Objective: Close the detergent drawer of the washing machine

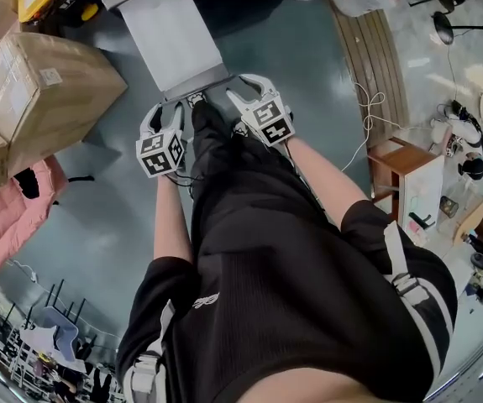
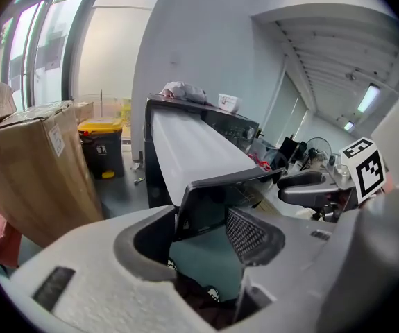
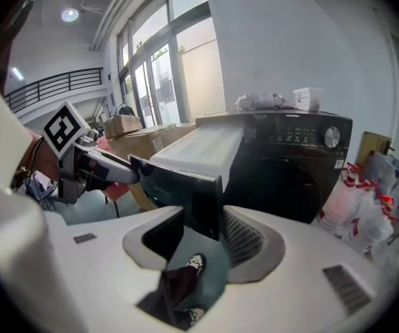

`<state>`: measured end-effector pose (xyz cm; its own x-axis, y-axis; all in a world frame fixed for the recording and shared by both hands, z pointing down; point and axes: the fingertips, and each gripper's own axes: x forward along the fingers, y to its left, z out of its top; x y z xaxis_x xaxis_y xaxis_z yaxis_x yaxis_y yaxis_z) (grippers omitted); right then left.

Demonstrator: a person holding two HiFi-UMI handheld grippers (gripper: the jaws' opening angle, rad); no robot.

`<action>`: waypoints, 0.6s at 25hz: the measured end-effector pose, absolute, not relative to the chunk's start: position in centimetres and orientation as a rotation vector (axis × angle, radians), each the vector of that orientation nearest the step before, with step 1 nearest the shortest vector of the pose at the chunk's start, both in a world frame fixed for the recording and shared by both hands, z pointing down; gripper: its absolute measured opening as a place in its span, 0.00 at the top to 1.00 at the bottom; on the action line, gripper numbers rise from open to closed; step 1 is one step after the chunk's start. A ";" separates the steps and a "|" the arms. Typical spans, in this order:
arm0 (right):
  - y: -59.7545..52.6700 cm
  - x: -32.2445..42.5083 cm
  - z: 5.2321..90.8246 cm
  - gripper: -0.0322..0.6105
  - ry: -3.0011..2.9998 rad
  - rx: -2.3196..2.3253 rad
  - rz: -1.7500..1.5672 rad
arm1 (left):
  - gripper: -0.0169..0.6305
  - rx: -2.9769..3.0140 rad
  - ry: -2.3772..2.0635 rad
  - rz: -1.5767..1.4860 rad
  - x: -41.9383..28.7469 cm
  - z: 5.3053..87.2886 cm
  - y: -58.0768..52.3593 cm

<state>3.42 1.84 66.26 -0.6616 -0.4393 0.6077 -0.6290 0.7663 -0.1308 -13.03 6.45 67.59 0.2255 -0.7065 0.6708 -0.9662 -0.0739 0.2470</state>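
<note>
Now holding left gripper (image 2: pixel 206 227) and right gripper (image 3: pixel 202 238) spread wide, straddling opposite corners of the dark front panel (image 3: pixel 178 186) without clamping it. Beyond, pulled far out of the black washing machine (image 3: pixel 289 165), the long white detergent drawer (image 1: pixel 170 32).

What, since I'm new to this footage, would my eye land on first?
The long pale detergent drawer juts far out of the dark washing machine, running down from the top of the head view. At its dark front panel, the left claw and right claw stand open, one at each end. Large cardboard boxes fill that view's left side.
</note>
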 end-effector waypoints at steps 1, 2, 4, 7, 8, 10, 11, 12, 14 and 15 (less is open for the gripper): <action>1.7 3.4 66.4 0.66 -2.402 0.808 0.464 | 0.61 1.839 -1.542 0.503 -12.9 67.5 6.3; 1.5 3.4 66.4 0.66 -2.407 0.818 0.480 | 0.62 1.836 -1.538 0.507 -12.7 67.4 6.2; 1.2 3.2 66.4 0.66 -2.412 0.829 0.507 | 0.63 1.840 -1.526 0.520 -12.3 67.2 6.0; 0.4 2.8 66.2 0.71 -2.416 0.858 0.482 | 0.64 1.855 -1.501 0.534 -12.3 67.1 5.8; 0.4 2.7 66.3 0.72 -2.412 0.863 0.481 | 0.64 1.861 -1.492 0.543 -12.4 67.1 5.8; 0.5 2.6 66.3 0.72 -2.407 0.866 0.495 | 0.64 1.873 -1.485 0.559 -12.6 67.0 5.7; 0.5 2.4 66.2 0.72 -2.406 0.866 0.495 | 0.64 1.878 -1.489 0.560 -12.7 66.9 5.6; 0.4 2.4 66.0 0.72 -2.406 0.866 0.485 | 0.64 1.882 -1.498 0.555 -12.7 66.7 5.5; 0.3 2.3 65.6 0.72 -2.407 0.861 0.466 | 0.64 1.889 -1.516 0.543 -12.9 66.4 5.4; 0.3 2.2 65.5 0.72 -2.407 0.859 0.464 | 0.65 1.894 -1.522 0.539 -12.9 66.3 5.3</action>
<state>2.21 0.31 65.53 -0.6524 -0.4765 0.5893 -0.6614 0.7376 -0.1359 -12.91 5.30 66.26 0.2448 -0.7033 0.6675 -0.9666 -0.1232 0.2246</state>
